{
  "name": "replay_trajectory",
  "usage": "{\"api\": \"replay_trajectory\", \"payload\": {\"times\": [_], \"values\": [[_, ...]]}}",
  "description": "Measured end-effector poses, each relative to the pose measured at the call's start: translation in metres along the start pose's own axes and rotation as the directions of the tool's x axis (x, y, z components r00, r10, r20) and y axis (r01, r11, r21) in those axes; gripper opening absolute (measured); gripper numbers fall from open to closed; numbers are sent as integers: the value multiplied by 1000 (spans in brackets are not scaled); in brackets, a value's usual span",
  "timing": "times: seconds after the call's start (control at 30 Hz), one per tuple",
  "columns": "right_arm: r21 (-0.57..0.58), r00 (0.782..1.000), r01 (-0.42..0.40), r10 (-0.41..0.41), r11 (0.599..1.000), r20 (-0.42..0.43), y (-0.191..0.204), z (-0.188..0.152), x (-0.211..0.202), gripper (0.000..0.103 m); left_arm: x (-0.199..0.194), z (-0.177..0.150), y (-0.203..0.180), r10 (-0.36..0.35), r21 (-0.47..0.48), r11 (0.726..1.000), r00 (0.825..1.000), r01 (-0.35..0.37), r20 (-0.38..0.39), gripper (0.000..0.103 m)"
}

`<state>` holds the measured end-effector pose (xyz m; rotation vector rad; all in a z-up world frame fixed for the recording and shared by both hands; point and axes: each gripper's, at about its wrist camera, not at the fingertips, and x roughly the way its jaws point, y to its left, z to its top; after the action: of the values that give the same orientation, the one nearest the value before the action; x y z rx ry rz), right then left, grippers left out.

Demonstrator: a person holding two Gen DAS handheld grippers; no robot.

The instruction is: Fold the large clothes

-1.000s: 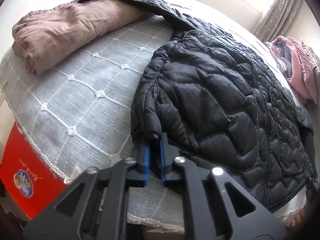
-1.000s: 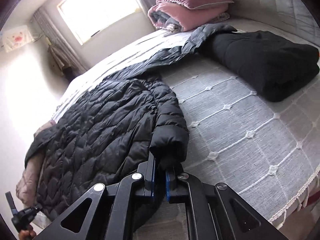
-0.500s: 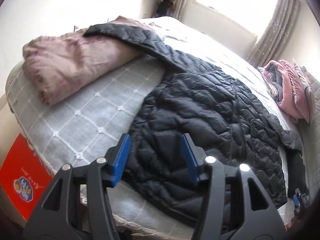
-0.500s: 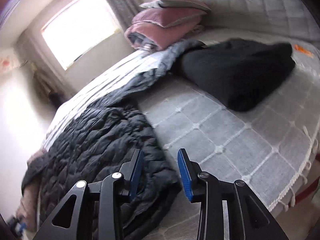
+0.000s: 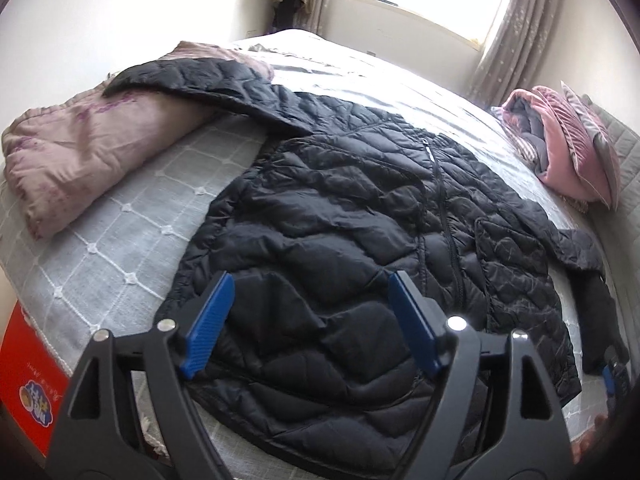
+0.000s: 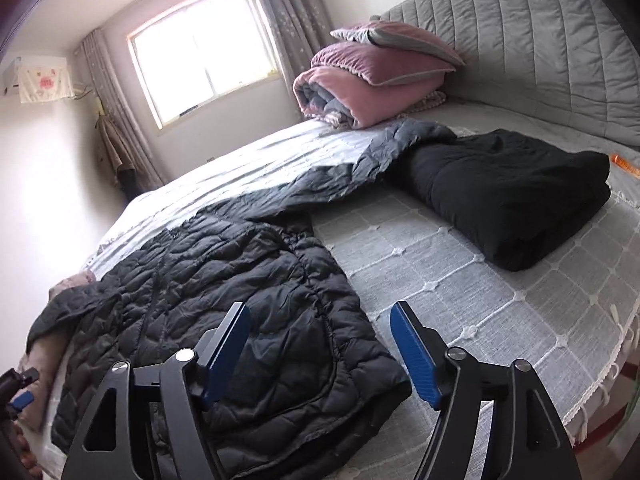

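Note:
A black quilted puffer jacket [image 5: 360, 248] [image 6: 224, 280] lies spread front-up on the grey checked bedspread [image 5: 120, 236], one sleeve over a pink floral quilt, the other reaching toward a folded black garment. My left gripper [image 5: 310, 300] hovers above the jacket's hem corner. Its jaws are opening, with nothing pressed between the blue pads. My right gripper [image 6: 320, 338] hangs over the opposite hem corner. Its jaws are opening too, and the jacket lies below them, free of the pads. The other gripper's tip [image 6: 20, 392] shows at the lower left of the right wrist view.
A folded pink floral quilt [image 5: 92, 144] lies at the bed's left end. A folded black garment [image 6: 516, 196] and stacked pink bedding [image 6: 376, 80] sit near the grey headboard [image 6: 520, 40]. A red box [image 5: 28, 384] stands beside the bed. A window [image 6: 204, 52] is behind.
Both grippers let go of the jacket's hem corners, opened wide and lifted back from the bed. The jacket now lies flat on the bedspread.

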<state>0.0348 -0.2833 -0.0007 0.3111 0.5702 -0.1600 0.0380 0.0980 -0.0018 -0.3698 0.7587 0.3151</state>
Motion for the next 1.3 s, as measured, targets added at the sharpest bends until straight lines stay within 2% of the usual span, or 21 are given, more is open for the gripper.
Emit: {"api": "replay_trajectory", "payload": {"times": [0.07,0.2,0.3,0.4,0.47,0.57,0.63,0.77,0.9,1.0,1.13,1.17,1.23,1.3], "values": [[-11,1000,21,-21,1000,21,3,1,-1,84,0,0,-5,-37,12,999,999,37,-2,82],[-31,996,68,-67,997,51,12,2,2,86,-2,8,-22,-89,12,996,996,89,4,85],[-44,995,89,-87,995,50,18,3,9,86,-4,19,-47,-64,70,995,998,64,0,85],[-57,994,100,-97,993,49,20,2,13,86,-8,36,-85,-59,173,983,998,57,3,86],[-58,993,115,-113,992,43,19,2,17,86,-7,47,-110,-70,218,974,998,69,-6,88],[-36,995,103,-102,994,19,14,2,22,86,6,51,-130,-116,231,966,993,115,-11,97],[-16,995,101,-101,995,4,8,2,25,86,20,40,-132,-126,236,964,992,125,-12,97],[10,994,109,-108,994,-22,-1,3,31,86,67,15,-135,-47,297,952,993,78,-109,97],[-27,991,122,-123,992,-61,1,7,44,86,73,21,-129,-25,275,961,998,42,-66,97],[-63,989,130,-134,989,-68,7,18,54,86,86,26,-120,-9,243,969,996,31,-91,97],[-123,988,96,-109,988,-109,19,41,78,86,102,33,-102,36,201,980,992,-12,-118,97],[-139,987,64,-83,988,-135,23,49,89,86,103,35,-98,47,197,980,992,-24,-113,97],[-134,983,7,-31,991,-182,26,63,109,86,104,38,-93,66,198,979,993,-46,-96,97],[-101,975,-16,-7,995,-220,22,80,135,86,107,41,-89,78,201,978,993,-58,-93,97]]}}
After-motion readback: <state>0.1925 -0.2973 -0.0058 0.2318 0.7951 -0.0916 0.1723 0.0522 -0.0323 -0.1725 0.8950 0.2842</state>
